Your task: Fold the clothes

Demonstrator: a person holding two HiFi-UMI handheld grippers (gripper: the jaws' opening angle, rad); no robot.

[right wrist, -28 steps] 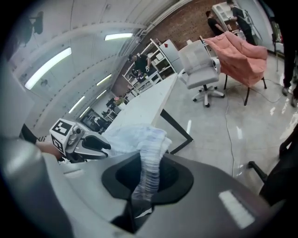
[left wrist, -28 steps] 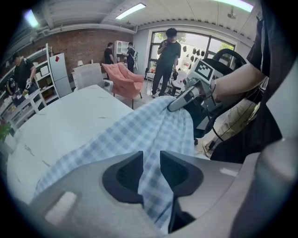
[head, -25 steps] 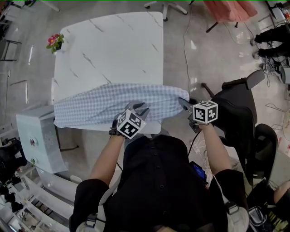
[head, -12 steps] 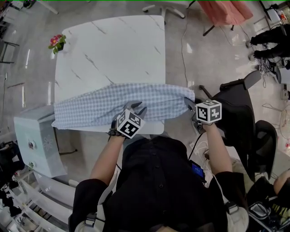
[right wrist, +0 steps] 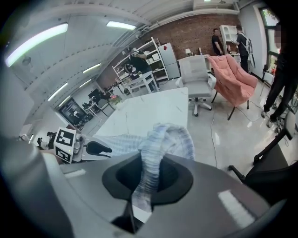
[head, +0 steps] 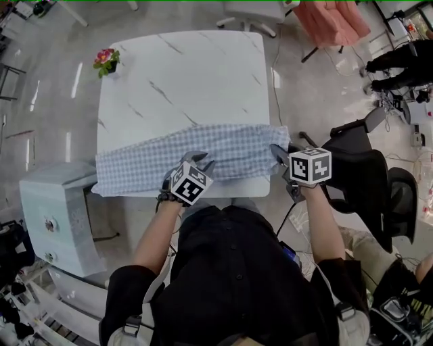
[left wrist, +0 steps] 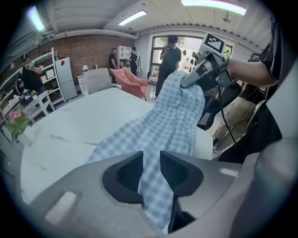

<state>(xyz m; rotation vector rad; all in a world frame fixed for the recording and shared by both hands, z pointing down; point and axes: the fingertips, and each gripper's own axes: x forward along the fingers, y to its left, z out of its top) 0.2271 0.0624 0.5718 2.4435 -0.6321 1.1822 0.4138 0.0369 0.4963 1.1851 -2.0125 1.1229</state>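
a blue-and-white checked garment [head: 145,161] lies in a long band across the near edge of the white marble table [head: 183,81]. in the head view it runs from the lower left of the tabletop to its right edge.

the left gripper [head: 202,161] sits at the middle of the band's near hem. in the left gripper view its jaws stand only a narrow way apart, and the fabric fills the gap, pinched between the two pads.

the right gripper [head: 277,151] is at the right end of the garment, just off the table's right edge. its jaws are nearly together on a bunched fold that rises out between them and droops over. in the left gripper view that end of the cloth is raised above the tabletop, sloping from the right gripper down to the table.

a flower pot [head: 105,59] stands at the table's upper left corner, well apart from the garment. a black office chair [head: 365,159] is at the right, a pink cloth [head: 335,17] at the upper right, and a white cabinet [head: 54,206] at the lower left.
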